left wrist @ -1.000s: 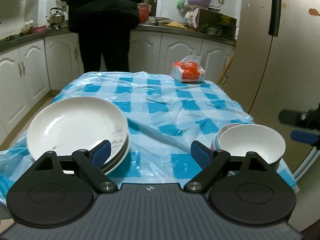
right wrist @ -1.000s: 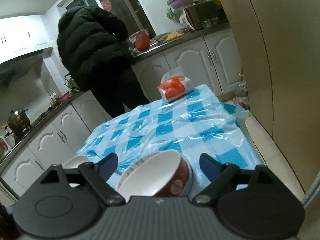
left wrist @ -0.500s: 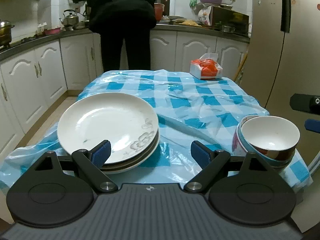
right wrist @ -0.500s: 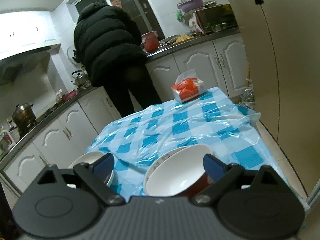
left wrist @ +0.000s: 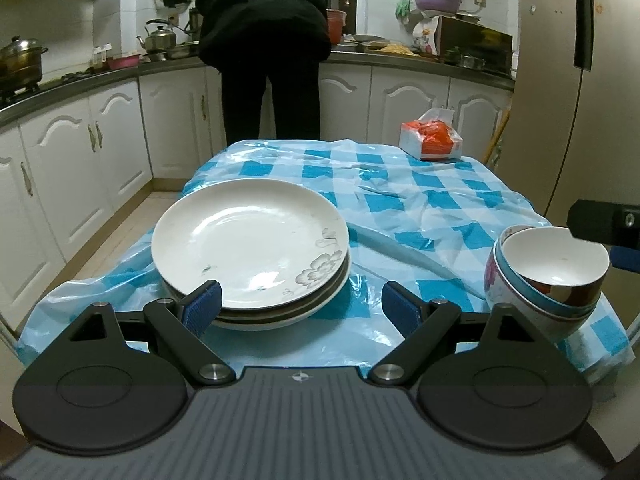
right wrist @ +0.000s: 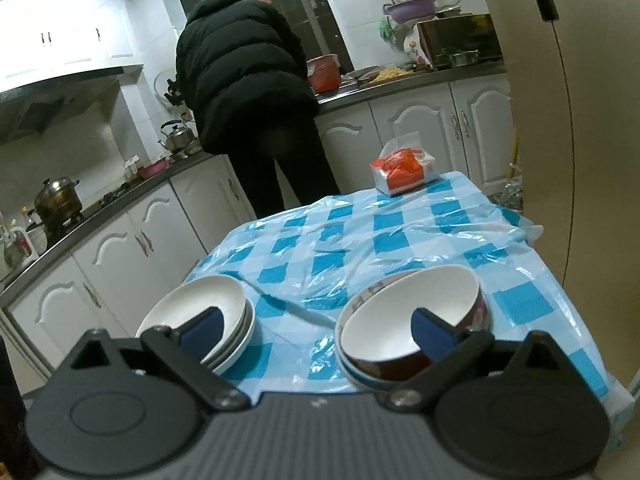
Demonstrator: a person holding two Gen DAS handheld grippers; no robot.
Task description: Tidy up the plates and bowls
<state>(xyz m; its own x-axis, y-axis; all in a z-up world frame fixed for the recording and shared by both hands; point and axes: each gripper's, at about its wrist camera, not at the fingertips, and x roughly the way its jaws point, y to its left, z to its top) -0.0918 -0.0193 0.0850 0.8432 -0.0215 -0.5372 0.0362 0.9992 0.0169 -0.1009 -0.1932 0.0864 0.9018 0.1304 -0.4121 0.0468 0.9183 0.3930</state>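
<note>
A small kitchen with white cabinets runs behind a surface [left wrist: 404, 208] covered in a crinkled blue-and-white checked plastic sheet, and a person in a black padded coat [right wrist: 244, 72] stands at the far counter with their back turned. The stack of plates [left wrist: 248, 248] sits near the front left of the surface, and the stack of bowls [left wrist: 548, 276] sits at the front right, close to the edge; the two stacks are well apart with bare cloth between them. The left gripper [left wrist: 300, 304] is wide open and holds nothing; the plates lie straight ahead and slightly to its left, their near rim just beyond the fingers, so this hand is the nearer one for the plates. The right gripper [right wrist: 316, 328] is opening, its fingers apart and empty: the top bowl [right wrist: 412, 316] lies ahead and to the right, with the right finger seen against its rim but not pressing on it. Both stacks look already gathered, so the sorting seems near done. A pack of tissues [left wrist: 432, 140] rests at the far right corner, clear of any reach. The tall cupboard door [right wrist: 592, 120] stands close on the right, beside the bowls.
</note>
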